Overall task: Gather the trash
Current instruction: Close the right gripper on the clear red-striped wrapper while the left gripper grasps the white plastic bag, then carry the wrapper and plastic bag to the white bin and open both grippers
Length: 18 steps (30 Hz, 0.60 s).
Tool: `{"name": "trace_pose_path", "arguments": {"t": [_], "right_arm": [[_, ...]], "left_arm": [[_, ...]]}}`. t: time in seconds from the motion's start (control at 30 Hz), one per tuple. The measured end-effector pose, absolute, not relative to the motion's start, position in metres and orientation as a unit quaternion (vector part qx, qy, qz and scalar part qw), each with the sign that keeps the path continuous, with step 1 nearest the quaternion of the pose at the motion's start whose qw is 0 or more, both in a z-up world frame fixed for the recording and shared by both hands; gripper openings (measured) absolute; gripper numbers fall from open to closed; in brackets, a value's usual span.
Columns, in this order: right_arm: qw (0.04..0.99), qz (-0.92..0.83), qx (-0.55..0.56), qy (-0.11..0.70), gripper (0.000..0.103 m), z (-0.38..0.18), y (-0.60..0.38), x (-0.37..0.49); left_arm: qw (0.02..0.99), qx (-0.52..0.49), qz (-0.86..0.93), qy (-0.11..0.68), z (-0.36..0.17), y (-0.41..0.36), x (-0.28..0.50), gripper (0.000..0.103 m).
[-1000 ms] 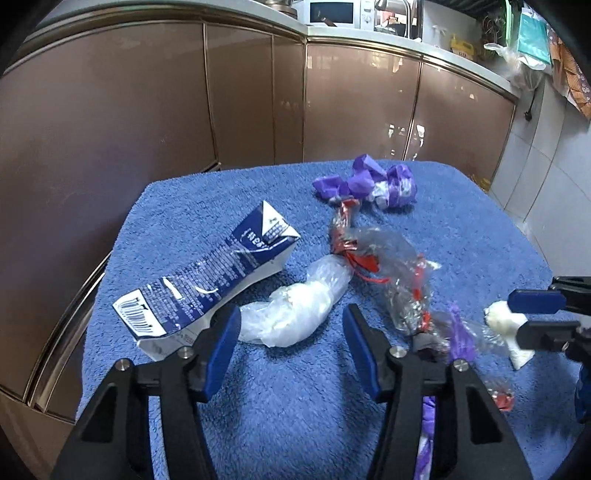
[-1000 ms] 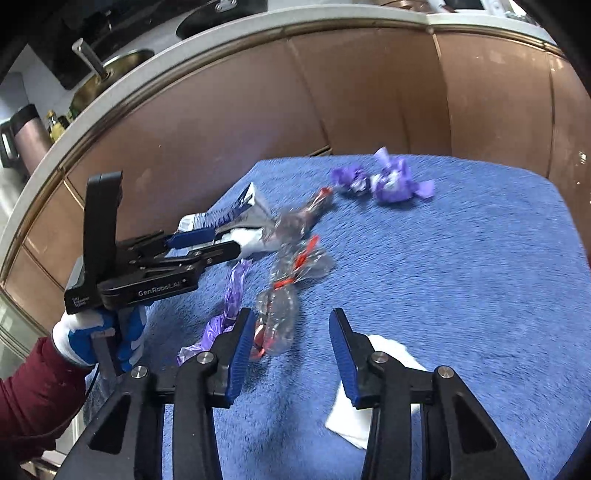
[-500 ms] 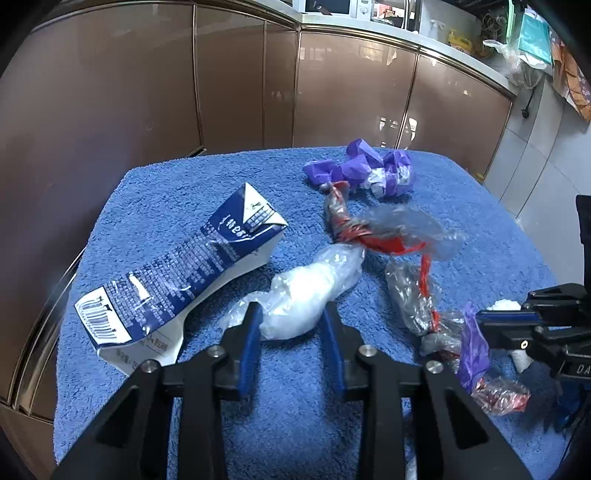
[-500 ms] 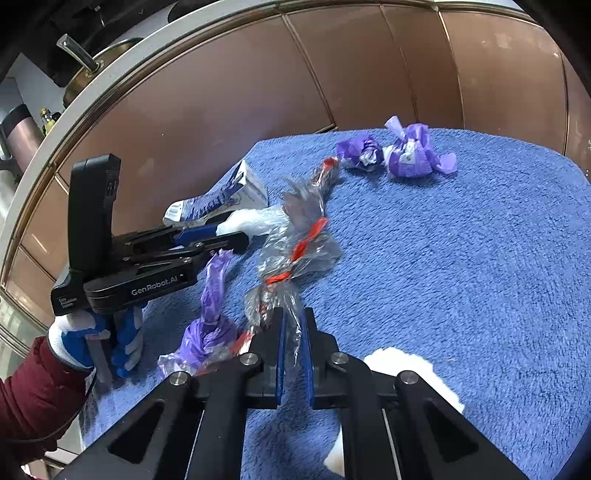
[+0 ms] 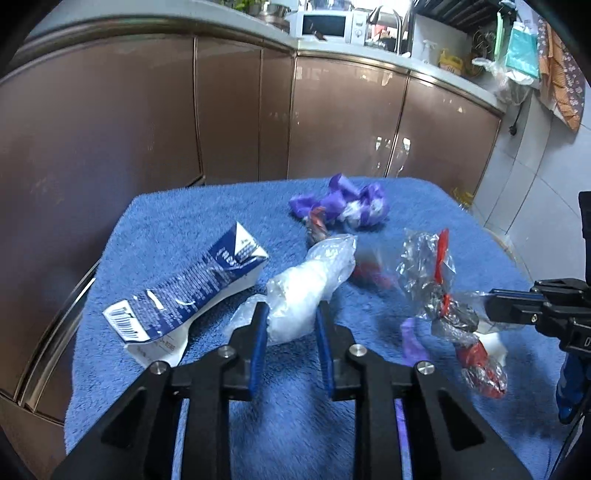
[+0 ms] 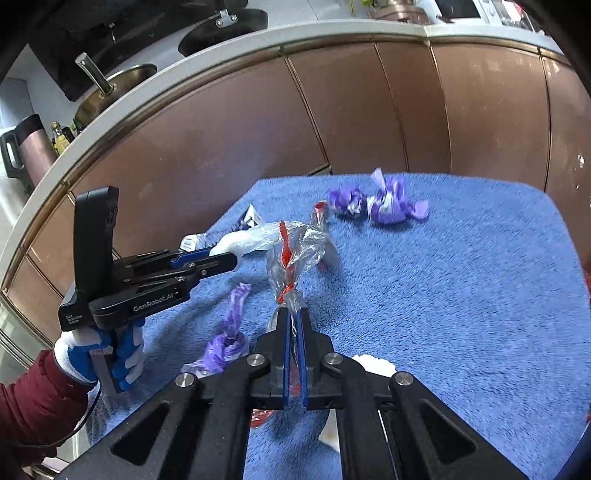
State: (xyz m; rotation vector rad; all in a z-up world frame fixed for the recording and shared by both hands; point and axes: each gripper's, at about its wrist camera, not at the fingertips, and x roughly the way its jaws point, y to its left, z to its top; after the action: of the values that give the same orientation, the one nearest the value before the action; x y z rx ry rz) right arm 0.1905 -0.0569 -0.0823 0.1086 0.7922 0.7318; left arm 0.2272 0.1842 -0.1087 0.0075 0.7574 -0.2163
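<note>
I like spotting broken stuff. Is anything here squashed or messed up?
Yes. The blue milk carton lies flattened and torn open on the blue towel, with crumpled purple wrappers scattered behind it. It is all trash to collect.

Blue terry towel (image 5: 207, 218) before brown cabinet doors (image 5: 229, 110); white microwave (image 5: 325, 24) on countertop (image 5: 369, 44); brass pan (image 6: 114, 92) at left.

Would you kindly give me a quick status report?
Left gripper shut on white plastic bag. Right gripper shut on clear wrapper. Nothing blocking.
</note>
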Motion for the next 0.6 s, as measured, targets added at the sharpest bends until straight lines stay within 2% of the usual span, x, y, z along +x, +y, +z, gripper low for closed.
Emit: {"name": "trace_pose_path", "arguments": {"t": [0.6], "right_arm": [[0.896, 0.318, 0.060, 0.304, 0.003, -0.010, -0.100, 0.119]], "left_arm": [[0.942, -0.003, -0.131, 0.310, -0.031, 0.158, 0.139, 0.023]]}}
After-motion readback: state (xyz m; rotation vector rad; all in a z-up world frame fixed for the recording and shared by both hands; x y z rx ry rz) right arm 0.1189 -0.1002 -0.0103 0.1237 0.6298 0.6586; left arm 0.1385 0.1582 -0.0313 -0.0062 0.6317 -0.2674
